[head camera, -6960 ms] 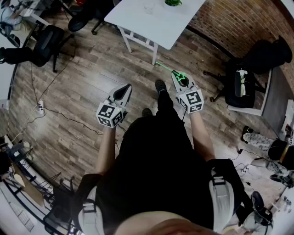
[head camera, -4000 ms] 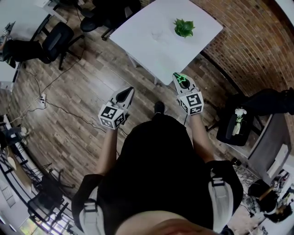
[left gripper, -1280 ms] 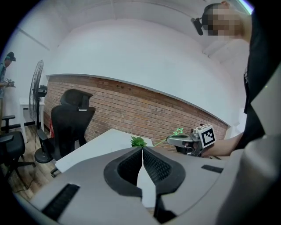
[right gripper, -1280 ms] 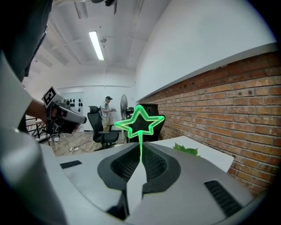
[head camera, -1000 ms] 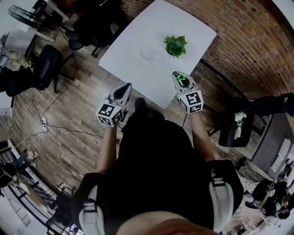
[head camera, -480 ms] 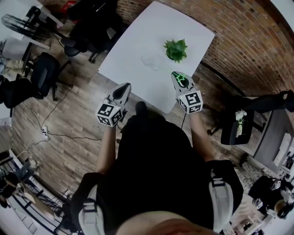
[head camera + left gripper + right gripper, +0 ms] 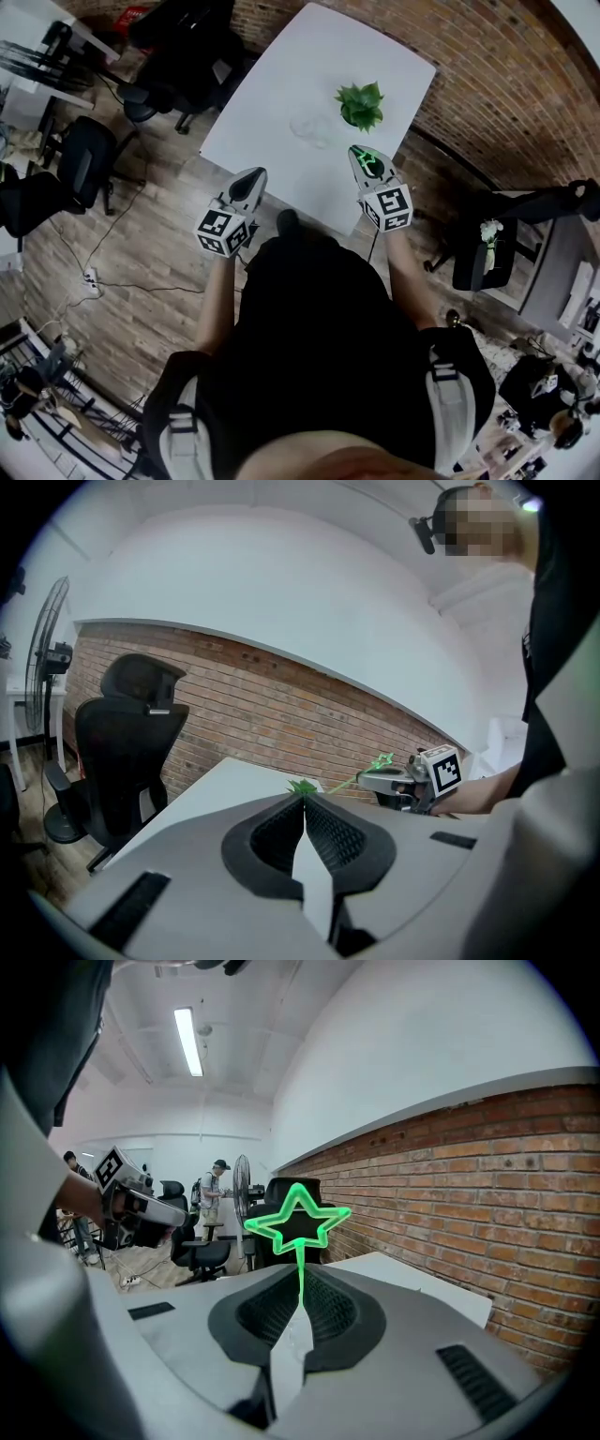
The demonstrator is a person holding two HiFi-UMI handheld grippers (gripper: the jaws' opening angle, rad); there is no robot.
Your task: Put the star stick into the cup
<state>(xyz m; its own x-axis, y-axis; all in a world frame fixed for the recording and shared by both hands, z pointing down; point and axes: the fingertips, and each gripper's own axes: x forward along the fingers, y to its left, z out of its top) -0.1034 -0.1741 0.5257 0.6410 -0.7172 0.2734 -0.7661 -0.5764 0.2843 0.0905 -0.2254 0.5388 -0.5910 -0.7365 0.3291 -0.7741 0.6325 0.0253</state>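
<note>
Head view, table (image 7: 281, 89): white, set close to a brick wall (image 7: 497, 66); wooden floor (image 7: 141, 244) on the other sides
Head view, cup (image 7: 309, 127): clear, hard to make out, standing on the table just beside a small green plant (image 7: 361, 103)
Head view, right gripper (image 7: 356, 150): held over the table's near edge, tip near the plant; the green star stick (image 7: 372, 162) shows at its jaws, apart from the cup and not touching it
Head view, left gripper (image 7: 257, 172): at the table's near edge, well apart from the right gripper
Head view, person (image 7: 319, 337): dark clothing, both forearms stretched toward the table
Left gripper view, jaws: pressed together tip to tip, nothing between them
Left gripper view, surroundings: plant leaves peek just above the jaw tips; the right gripper is off to the right, the star stick projecting from it with the star end raised; a black office chair (image 7: 131, 742) stands beside the table; a fan (image 7: 52, 621) at far left
Right gripper view, jaws: closed on the thin stem of the star stick, pinching it
Right gripper view, star stick: rises upright from the jaw tips, the outlined star head above them, clear of the table
Right gripper view, surroundings: table corner beyond the jaws, brick wall to the right, left gripper at the left edge, a standing figure (image 7: 216, 1185) in the background
</note>
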